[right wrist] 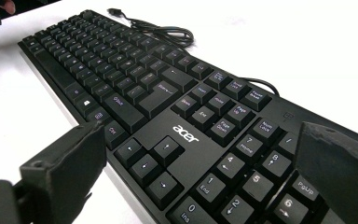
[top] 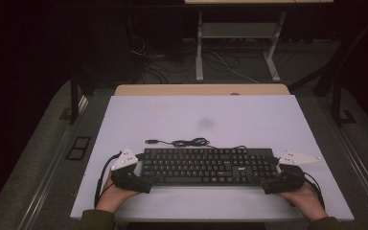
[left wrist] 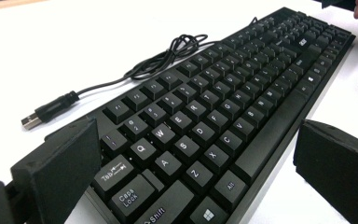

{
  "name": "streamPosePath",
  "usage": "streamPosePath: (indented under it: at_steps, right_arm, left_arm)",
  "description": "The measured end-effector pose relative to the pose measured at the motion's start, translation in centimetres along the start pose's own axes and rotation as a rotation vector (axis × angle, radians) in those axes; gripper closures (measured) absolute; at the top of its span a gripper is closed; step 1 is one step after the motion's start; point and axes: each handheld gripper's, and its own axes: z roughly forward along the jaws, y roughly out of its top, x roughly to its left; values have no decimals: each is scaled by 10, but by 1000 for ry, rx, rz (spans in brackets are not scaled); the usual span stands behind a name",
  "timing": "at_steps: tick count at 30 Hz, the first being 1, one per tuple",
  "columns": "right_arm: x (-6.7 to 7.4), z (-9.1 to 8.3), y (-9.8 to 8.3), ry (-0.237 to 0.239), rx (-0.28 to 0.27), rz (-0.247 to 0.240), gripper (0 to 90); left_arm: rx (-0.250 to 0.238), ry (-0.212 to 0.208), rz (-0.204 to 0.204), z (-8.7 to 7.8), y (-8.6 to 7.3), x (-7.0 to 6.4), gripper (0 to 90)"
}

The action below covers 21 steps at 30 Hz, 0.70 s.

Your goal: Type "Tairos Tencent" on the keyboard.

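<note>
A black Acer keyboard [top: 206,166] lies across the near part of a white board [top: 196,115]. Its cable [top: 187,142] is coiled just behind it and ends in a loose USB plug [left wrist: 30,122]. My left gripper [top: 143,172] straddles the keyboard's left end [left wrist: 168,140]. It is open: one jaw stands at the back edge, and the other stands off the front edge with white board showing between. My right gripper [top: 273,173] straddles the number-pad end [right wrist: 242,154] the same way. It is open too, with a gap at the near jaw.
The board rests on a wooden table [top: 201,89]. A faint dark smudge [top: 205,123] marks the board behind the cable. Beyond the table stand a desk frame's legs [top: 199,48] among floor cables. A floor socket [top: 79,147] lies to the left.
</note>
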Motion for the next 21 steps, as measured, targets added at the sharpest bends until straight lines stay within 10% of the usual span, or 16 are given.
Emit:
streamPosePath:
  at_steps: [4,7,21]
  right_arm:
    - [-1,-1,0,-1,-11,-5,23]
    - [-1,-1,0,-2,-11,-4,23]
    - [-2,-4,0,-4,-20,5,23]
  left_arm:
    - [-10,1,-8,-1,0,0,6]
    - [-19,12,-20,-2,0,1,169]
    - [-58,-30,14,-4,0,-4,236]
